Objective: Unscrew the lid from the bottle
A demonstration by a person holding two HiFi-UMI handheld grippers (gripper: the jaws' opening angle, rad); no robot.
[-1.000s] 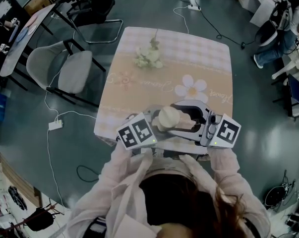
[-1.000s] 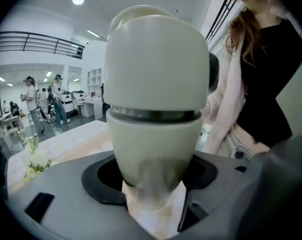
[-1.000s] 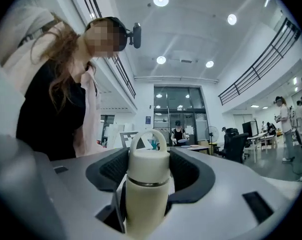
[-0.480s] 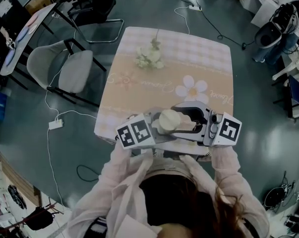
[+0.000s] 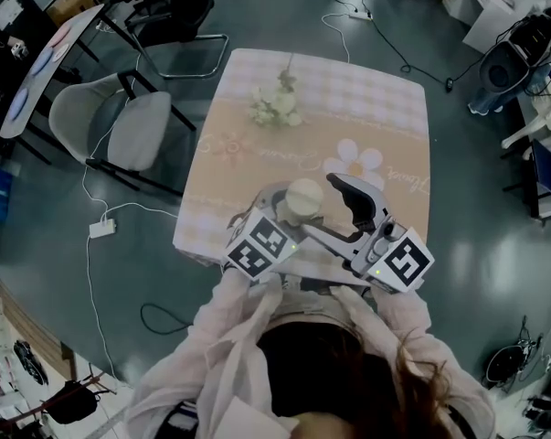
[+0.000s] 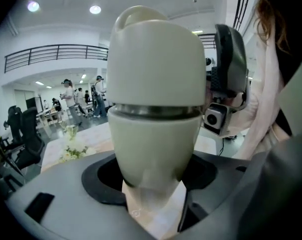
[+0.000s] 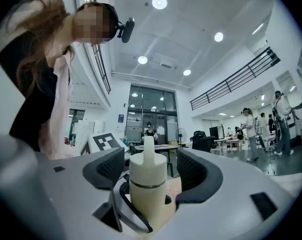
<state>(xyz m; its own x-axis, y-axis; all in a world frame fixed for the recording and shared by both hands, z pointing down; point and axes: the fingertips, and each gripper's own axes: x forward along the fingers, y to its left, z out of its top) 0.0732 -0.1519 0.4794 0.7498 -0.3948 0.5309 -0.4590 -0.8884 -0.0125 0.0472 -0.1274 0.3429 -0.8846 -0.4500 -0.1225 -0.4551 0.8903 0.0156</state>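
Observation:
A cream bottle (image 5: 302, 201) with a rounded lid (image 6: 158, 59) that has a loop on top is held upright over the near part of the table. My left gripper (image 5: 291, 216) is shut on the bottle's lower body (image 6: 156, 144), its dark pads (image 6: 103, 176) pressed against both sides. My right gripper (image 5: 330, 210) comes in from the right. Its jaws have just been opening. In the right gripper view the bottle (image 7: 147, 186) stands between the two pads (image 7: 104, 168), with a gap on each side. Nothing is in the right gripper (image 7: 149, 170).
The table (image 5: 385, 108) has a beige checked cloth with a flower print. A bunch of white flowers (image 5: 275, 106) lies at its far side. A grey chair (image 5: 120, 126) stands to the left, with cables and a power strip (image 5: 101, 230) on the floor. People stand in the hall behind.
The right gripper's jaws have widened and come off the lid, and it has swung so that it points up the picture. The left gripper has rolled and shifted slightly with the bottle.

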